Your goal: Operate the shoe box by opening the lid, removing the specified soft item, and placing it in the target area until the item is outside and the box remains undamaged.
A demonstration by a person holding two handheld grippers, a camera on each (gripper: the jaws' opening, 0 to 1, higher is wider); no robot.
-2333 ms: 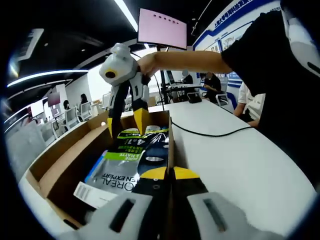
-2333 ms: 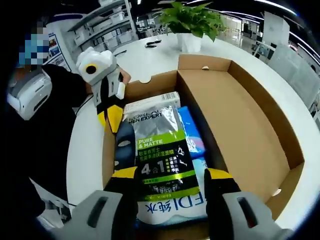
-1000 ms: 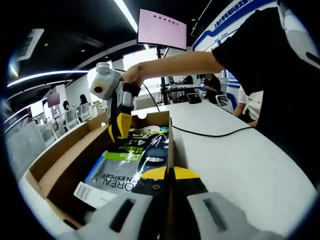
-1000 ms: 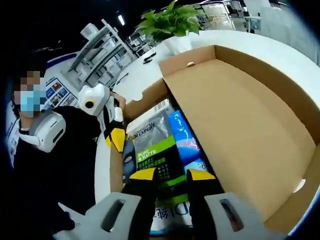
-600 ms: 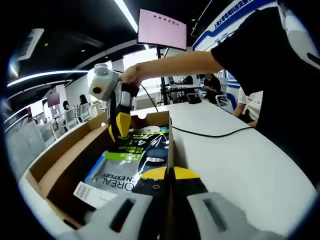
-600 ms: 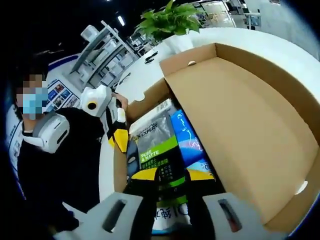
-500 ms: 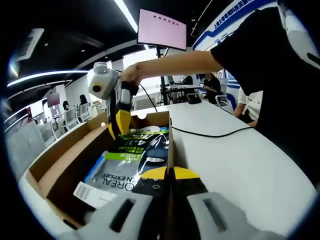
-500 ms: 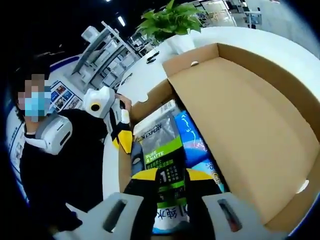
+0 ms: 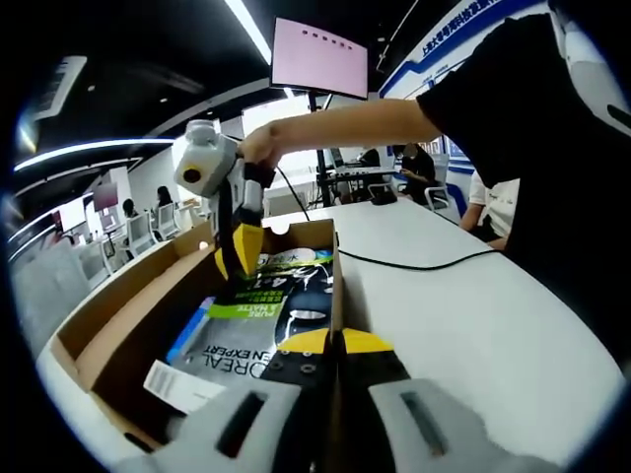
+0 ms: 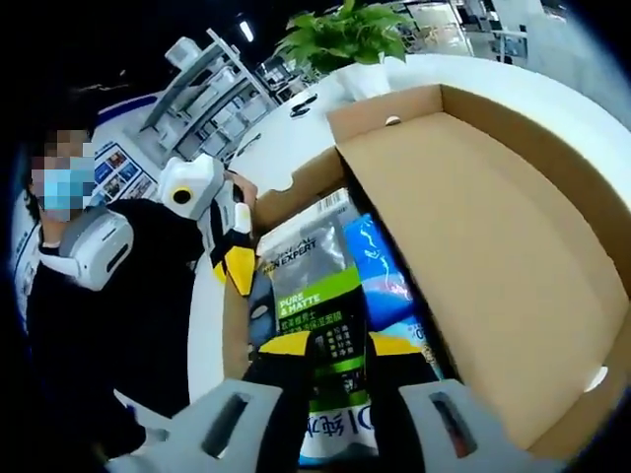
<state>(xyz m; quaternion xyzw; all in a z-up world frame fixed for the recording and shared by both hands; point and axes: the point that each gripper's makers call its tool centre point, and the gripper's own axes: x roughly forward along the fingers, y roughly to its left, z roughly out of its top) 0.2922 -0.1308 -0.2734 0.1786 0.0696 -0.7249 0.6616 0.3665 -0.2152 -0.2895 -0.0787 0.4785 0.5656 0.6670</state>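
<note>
- The shoe box (image 10: pixel 493 227) sits on the white table (image 9: pixel 473 315) with its lid (image 10: pixel 513 197) folded back flat, so the opening part looks done.
- The soft thing to take out looks like the grey and green pouch (image 10: pixel 320 296). It is inside the box, lying on top of a blue pack (image 10: pixel 385 271), with its near end tipped up.
- The right gripper (image 10: pixel 332 347) has its yellow tips squeezed onto the near end of the pouch, one on each side — it is holding it.
- The left gripper (image 9: pixel 330 345) is pinched shut on the side wall of the box, so the box can't slide about.
- To do this step well, I think the right gripper should lift slowly and straight up until the whole pouch is clear of the walls.
- Keep the squeeze firm — a floppy pouch may slip out.
- Try not to drag the blue pack along or bump the cardboard edge, since the box must not get bent.
- Then carry the pouch over to the bare table and set it down.
</note>
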